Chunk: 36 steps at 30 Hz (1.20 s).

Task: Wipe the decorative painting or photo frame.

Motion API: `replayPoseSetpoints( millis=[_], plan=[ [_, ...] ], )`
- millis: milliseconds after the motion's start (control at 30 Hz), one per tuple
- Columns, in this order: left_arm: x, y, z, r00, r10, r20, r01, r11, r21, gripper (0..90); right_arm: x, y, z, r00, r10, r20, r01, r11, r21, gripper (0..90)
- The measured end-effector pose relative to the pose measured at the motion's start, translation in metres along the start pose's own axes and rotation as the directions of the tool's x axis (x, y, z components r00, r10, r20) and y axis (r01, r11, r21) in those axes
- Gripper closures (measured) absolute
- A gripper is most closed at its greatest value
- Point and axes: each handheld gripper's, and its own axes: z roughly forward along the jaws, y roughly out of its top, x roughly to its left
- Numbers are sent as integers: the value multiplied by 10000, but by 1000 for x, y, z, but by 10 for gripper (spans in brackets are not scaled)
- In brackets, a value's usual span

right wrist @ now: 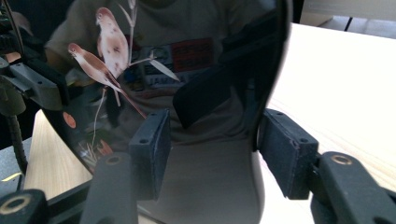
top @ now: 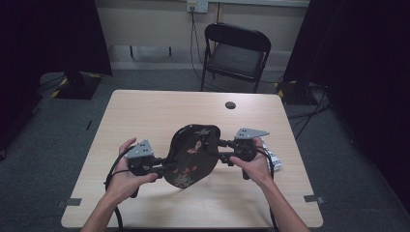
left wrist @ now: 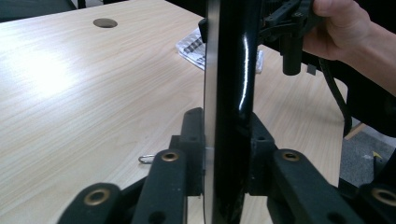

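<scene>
A glossy black tray (top: pixel 193 154) painted with birds and flowers is held tilted up above the table (top: pixel 145 111), between both grippers. My left gripper (top: pixel 167 166) grips its left rim; in the left gripper view the tray (left wrist: pixel 231 70) stands edge-on with both pads pressed against it, so my left gripper (left wrist: pixel 227 154) is shut on it. My right gripper (top: pixel 223 151) is at the tray's right rim. In the right gripper view its jaws (right wrist: pixel 217 149) straddle the tray (right wrist: pixel 205 186), and the near pad stands apart from the shiny face.
A printed paper packet (top: pixel 270 157) lies on the table by the right hand, also in the left gripper view (left wrist: pixel 194 46). A round cable hole (top: pixel 230 105) is at the table's far side. A small metal clip (left wrist: pixel 146 159) lies near the left jaws. A folding chair (top: pixel 237 53) stands beyond.
</scene>
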Motion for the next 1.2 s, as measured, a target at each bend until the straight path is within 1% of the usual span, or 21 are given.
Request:
replayPoseSetpoints(
  millis=[33, 100, 200, 300, 367, 400, 500, 567, 633, 700, 767, 800, 833, 867, 900, 1000, 1033, 1100, 1133, 1167, 1200],
  plan=[
    [0, 0, 0, 10000, -19, 6, 19, 10000, -10, 761, 0, 0, -1, 9999, -80, 72, 80, 10000, 50, 448],
    [2, 1, 0, 10000, 41, -52, -41, 10000, 55, 768, -1, 1, -3, 10000, 0, -11, 0, 10000, 9, 449],
    [3, 2, -1, 9999, -148, -5, 148, 9999, 71, 768, 1, 1, -5, 10000, -83, -18, 83, 9999, 74, 451],
    [6, 2, -1, 9997, -246, -13, 246, 9996, 102, 755, 3, 1, -6, 9997, -199, 131, 196, 9997, 174, 449],
    [9, 4, -3, 9997, -250, -26, 251, 9996, 157, 735, 4, 1, -7, 9997, -215, 79, 214, 9996, 175, 448],
    [11, 5, -3, 9995, -323, -49, 324, 9993, 207, 735, 4, 1, -7, 9997, -215, 79, 214, 9996, 175, 448],
    [16, 6, -5, 9990, -448, -39, 449, 9989, 156, 715, 4, 0, -7, 9998, -183, -55, 183, 9997, 180, 448],
    [17, 4, -6, 9985, -518, -185, 519, 9986, 67, 700, 4, -2, -6, 9997, -207, -91, 209, 9994, 272, 450],
    [19, 3, -8, 9977, -637, -212, 639, 9979, 77, 684, 5, -3, -5, 9996, -204, -184, 211, 9992, 337, 453],
    [21, 1, -10, 9968, -723, -347, 729, 9972, 170, 645, 7, -4, -3, 9994, -276, -229, 286, 9987, 432, 457],
    [24, -2, -12, 9950, -821, -573, 833, 9963, 192, 628, 8, -5, -3, 9993, -292, -252, 304, 9984, 477, 460],
    [25, -3, -14, 9946, -850, -594, 866, 9959, 254, 607, 8, -5, -2, 9991, -357, -250, 369, 9980, 516, 464],
    [26, -3, -16, 9938, -916, -630, 936, 9952, 290, 610, 9, -5, -2, 9990, -385, -231, 397, 9977, 558, 467],
    [27, -3, -18, 9932, -975, -636, 994, 9946, 284, 648, 10, -5, -2, 9991, -365, -234, 378, 9975, 604, 467],
    [27, -4, -20, 9924, -1016, -688, 1032, 9944, 212, 656, 10, -6, -2, 9990, -368, -241, 382, 9974, 613, 467],
    [29, -7, -20, 9912, -1053, -797, 1081, 9936, 315, 626, 11, -9, -4, 9990, -359, -272, 379, 9965, 745, 467],
    [29, -8, -19, 9908, -1092, -798, 1124, 9930, 357, 630, 11, -10, -4, 9992, -352, -207, 367, 9964, 764, 475],
    [29, -10, -17, 9894, -1073, -975, 1115, 9930, 393, 624, 11, -11, -5, 9991, -393, -137, 403, 9960, 801, 481],
    [29, -10, -16, 9897, -905, -1113, 958, 9945, 434, 640, 11, -12, -5, 9994, -326, -141, 336, 9960, 825, 484],
    [30, -9, -15, 9894, -803, -1213, 856, 9955, 395, 629, 11, -13, -6, 9998, -164, -70, 169, 9964, 830, 485],
    [30, -8, -14, 9882, -766, -1330, 823, 9959, 379, 629, 11, -13, -6, 9998, -164, -70, 169, 9964, 830, 485]
  ],
)
